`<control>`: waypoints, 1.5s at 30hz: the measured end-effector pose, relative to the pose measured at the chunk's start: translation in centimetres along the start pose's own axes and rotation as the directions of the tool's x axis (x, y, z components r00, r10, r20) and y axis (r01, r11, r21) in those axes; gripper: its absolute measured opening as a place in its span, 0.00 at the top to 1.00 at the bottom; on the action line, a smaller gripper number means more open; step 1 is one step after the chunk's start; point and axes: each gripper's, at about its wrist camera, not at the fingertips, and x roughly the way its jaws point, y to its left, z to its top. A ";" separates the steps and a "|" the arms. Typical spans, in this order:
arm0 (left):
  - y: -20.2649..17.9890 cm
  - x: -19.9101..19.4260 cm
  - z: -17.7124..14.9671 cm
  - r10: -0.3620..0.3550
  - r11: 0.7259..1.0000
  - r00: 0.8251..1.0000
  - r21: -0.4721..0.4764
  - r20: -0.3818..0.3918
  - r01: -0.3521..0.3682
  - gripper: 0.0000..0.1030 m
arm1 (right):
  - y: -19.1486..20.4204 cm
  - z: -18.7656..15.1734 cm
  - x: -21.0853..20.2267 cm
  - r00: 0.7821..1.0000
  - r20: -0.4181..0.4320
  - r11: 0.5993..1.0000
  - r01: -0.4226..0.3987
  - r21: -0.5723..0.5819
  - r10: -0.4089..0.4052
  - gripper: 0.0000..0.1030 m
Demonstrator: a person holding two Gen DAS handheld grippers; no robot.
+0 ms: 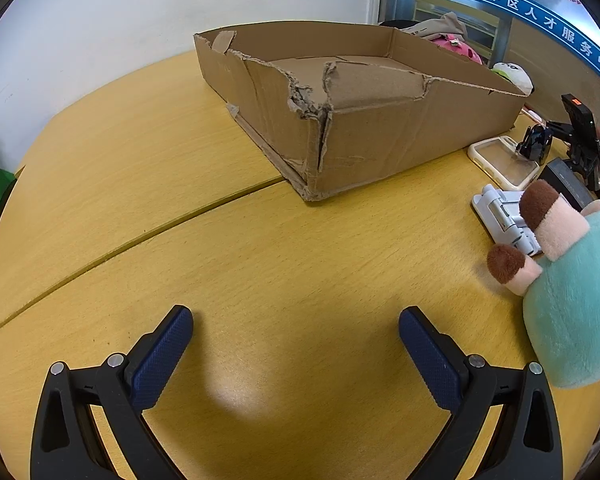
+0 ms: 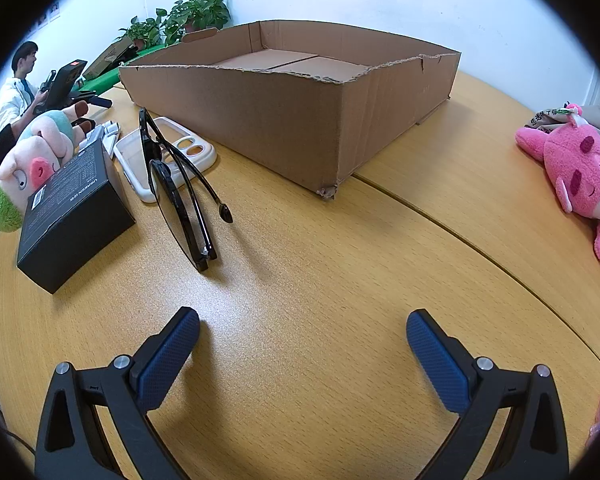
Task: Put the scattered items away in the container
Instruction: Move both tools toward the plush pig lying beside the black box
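Both your left gripper (image 1: 296, 324) and right gripper (image 2: 303, 326) hang spread wide, holding nothing, over the table (image 2: 320, 280). Cardboard box (image 2: 300, 120) sits ahead; glasses (image 2: 180, 196), black box (image 2: 70, 216) and pig plush (image 2: 28, 160) lie left of it.

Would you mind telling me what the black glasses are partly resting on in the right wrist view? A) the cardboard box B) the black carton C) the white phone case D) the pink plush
C: the black glasses have their temples lying over the white phone case, apart from the cardboard box and beside the black carton.
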 end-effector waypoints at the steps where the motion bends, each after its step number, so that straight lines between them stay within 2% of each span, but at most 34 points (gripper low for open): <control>1: -0.2 -0.2 -0.3 0.005 1.000 1.000 -0.006 0.000 -0.005 0.00 | -0.1 0.1 0.0 1.000 0.000 1.000 -0.003 0.001 0.003 0.00; 3: -0.7 -1.0 -0.9 0.009 0.999 1.000 -0.036 0.001 -0.008 0.00 | 0.1 0.5 0.2 1.000 -0.001 1.000 -0.012 -0.014 0.012 0.00; 4: -1.0 -1.8 -1.2 0.006 0.998 1.000 -0.065 0.026 -0.005 0.00 | 0.3 0.7 0.4 1.000 -0.001 1.000 -0.014 -0.019 0.014 0.00; 6: -1.4 -4.5 -1.6 0.010 0.992 0.993 -0.127 0.113 0.004 0.00 | 0.2 0.8 0.3 1.000 -0.001 1.000 -0.005 -0.002 0.005 0.00; 9: -3.1 -9.4 -2.1 0.056 0.974 0.969 -0.226 0.240 0.000 0.00 | 0.1 1.0 0.6 0.999 -0.002 0.998 0.038 0.053 -0.038 0.00; 14: -8.8 -14.1 -2.1 0.075 0.972 0.948 -0.235 0.310 0.001 0.00 | 2.3 0.9 1.0 0.992 -0.030 0.979 0.122 0.166 -0.119 0.00; 16: -11.0 -15.0 -2.2 0.063 0.973 0.947 -0.229 0.314 0.011 0.00 | 4.0 0.6 0.4 0.986 -0.040 0.965 0.170 0.198 -0.165 0.01; 18: -12.8 -15.4 -1.9 0.016 0.973 0.945 -0.224 0.328 0.061 0.00 | 6.4 0.5 -2.5 0.966 0.054 0.943 0.234 0.235 -0.253 0.01; 20: -14.0 -15.6 -1.4 -0.052 0.958 0.939 -0.248 0.339 0.142 0.00 | 8.2 0.5 -5.5 0.950 0.141 0.918 0.219 0.331 -0.278 0.01; 23: -14.8 -14.9 -0.9 -0.057 0.941 0.943 -0.296 0.329 0.160 0.00 | 12.3 1.7 -9.4 0.924 0.241 0.901 0.189 0.391 -0.298 0.01; 26: -15.3 -14.2 -0.3 -0.078 0.921 0.932 -0.332 0.353 0.203 0.00 | 17.5 3.4 -11.3 0.901 0.303 0.910 0.190 0.368 -0.310 0.01; 28: -15.9 -14.2 -0.3 -0.085 0.916 0.926 -0.336 0.367 0.217 0.00 | 20.3 4.5 -11.1 0.905 0.300 0.911 0.182 0.370 -0.302 0.01; 30: -16.9 -14.3 -0.1 -0.103 0.914 0.922 -0.330 0.373 0.236 0.00 | 22.7 5.2 -10.4 0.922 0.280 0.922 0.162 0.352 -0.269 0.01; 33: -18.0 -14.5 -0.3 -0.102 0.925 0.929 -0.310 0.356 0.220 0.00 | 24.9 5.6 -9.5 0.936 0.252 0.930 0.154 0.335 -0.246 0.01; 35: -18.6 -14.6 -0.4 -0.078 0.932 0.935 -0.309 0.347 0.192 0.00 | 25.5 5.9 -9.0 0.944 0.236 0.931 0.140 0.338 -0.228 0.01; 38: -18.7 -15.1 -0.7 -0.076 0.923 0.932 -0.328 0.354 0.199 0.00 | 26.2 6.2 -8.7 0.957 0.217 0.933 0.112 0.342 -0.194 0.01; 45: -18.8 -15.1 -1.1 -0.084 0.915 0.940 -0.348 0.332 0.205 0.00 | 28.1 6.8 -8.6 0.964 0.213 0.954 0.093 0.286 -0.158 0.01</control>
